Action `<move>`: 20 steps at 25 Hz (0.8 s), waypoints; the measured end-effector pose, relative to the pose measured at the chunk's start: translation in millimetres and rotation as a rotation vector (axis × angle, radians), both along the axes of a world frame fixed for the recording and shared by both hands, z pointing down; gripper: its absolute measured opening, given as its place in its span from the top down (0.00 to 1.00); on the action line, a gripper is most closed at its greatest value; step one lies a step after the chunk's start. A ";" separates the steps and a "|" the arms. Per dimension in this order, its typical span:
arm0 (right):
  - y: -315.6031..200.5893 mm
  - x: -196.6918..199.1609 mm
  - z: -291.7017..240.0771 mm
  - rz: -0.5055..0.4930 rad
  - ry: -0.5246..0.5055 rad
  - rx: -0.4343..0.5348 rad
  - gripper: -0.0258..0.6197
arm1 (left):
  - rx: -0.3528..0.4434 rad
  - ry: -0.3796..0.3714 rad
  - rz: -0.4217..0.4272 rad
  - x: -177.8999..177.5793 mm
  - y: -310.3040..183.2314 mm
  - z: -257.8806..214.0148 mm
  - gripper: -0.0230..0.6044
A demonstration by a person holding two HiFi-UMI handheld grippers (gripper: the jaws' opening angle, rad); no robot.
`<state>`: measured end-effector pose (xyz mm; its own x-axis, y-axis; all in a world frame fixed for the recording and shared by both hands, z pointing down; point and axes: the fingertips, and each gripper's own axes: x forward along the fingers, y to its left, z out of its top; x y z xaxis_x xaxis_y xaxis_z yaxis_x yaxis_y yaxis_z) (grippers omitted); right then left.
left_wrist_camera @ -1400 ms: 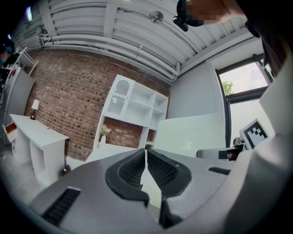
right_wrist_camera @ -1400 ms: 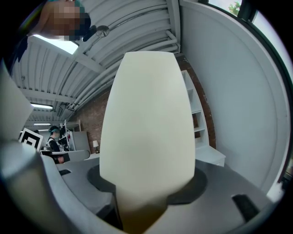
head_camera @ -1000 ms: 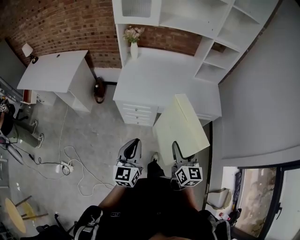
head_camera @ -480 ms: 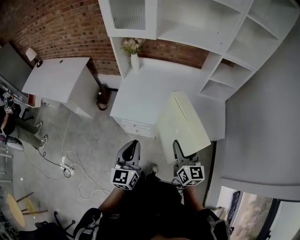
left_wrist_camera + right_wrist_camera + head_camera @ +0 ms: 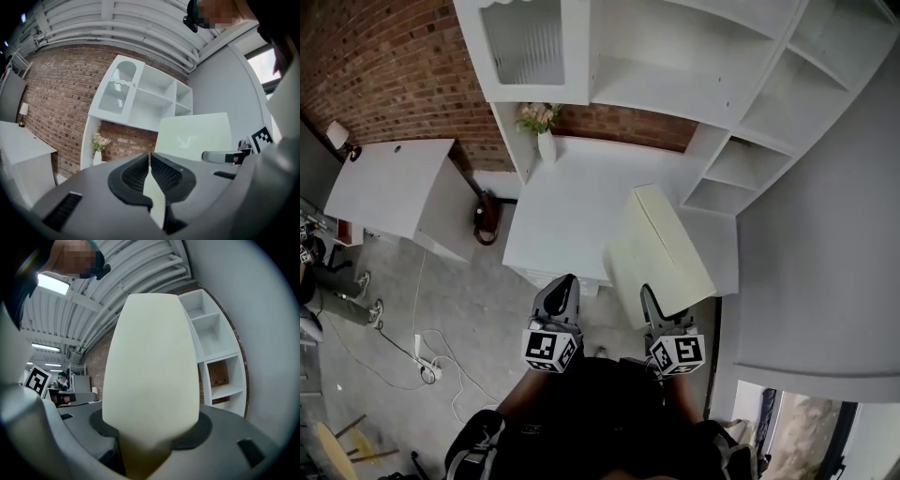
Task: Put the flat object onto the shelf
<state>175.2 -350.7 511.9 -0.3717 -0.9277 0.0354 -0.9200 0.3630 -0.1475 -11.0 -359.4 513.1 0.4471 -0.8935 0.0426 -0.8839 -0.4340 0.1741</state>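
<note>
flat board (image 5: 661,248), clamped in right gripper (image 5: 662,311)

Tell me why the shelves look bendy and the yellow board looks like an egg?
Head view: the wide lens bows the shelves. Right gripper view: the yellow board sits close to the lens, so it bulges and looks soft. Left gripper view: corners go dark.

**Even light, strong fisheye bend**

Soft, even light fills the room, and the white shelf (image 5: 675,56) reads bright without harsh shadows. Both gripper views curve heavily and fall to black at the corners. A window (image 5: 268,70) blows out white, a ceiling lamp (image 5: 51,283) glares, and the flat object (image 5: 150,366), close to the lens, looks soft.
</note>
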 end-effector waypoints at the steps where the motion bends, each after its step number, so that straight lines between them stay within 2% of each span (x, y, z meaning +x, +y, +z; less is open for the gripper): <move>1: -9.3 2.6 -8.7 0.014 0.031 0.020 0.52 | 0.007 0.004 0.015 2.6 -11.4 -3.7 0.93; 5: -45.9 1.7 -57.3 0.026 0.181 0.127 0.52 | 0.028 0.014 0.047 2.4 -48.9 -19.5 0.93; 9: -87.9 -2.9 -110.3 0.059 0.395 0.233 0.52 | 0.044 0.019 0.060 -5.1 -80.7 -32.6 0.93; 13: -112.3 -7.3 -140.9 0.140 0.682 0.216 0.52 | 0.028 0.030 0.047 -17.9 -101.1 -27.4 0.93; 15: -121.9 -15.1 -159.0 0.183 0.804 0.293 0.52 | 0.022 0.036 0.046 -21.5 -109.1 -25.1 0.93; 18: -142.4 -29.7 -186.4 0.263 1.133 0.450 0.52 | 0.029 0.044 0.052 -24.7 -118.4 -26.5 0.93; 20: -162.7 -30.5 -194.4 0.317 1.311 0.476 0.52 | 0.034 0.051 0.050 -26.0 -122.8 -28.1 0.93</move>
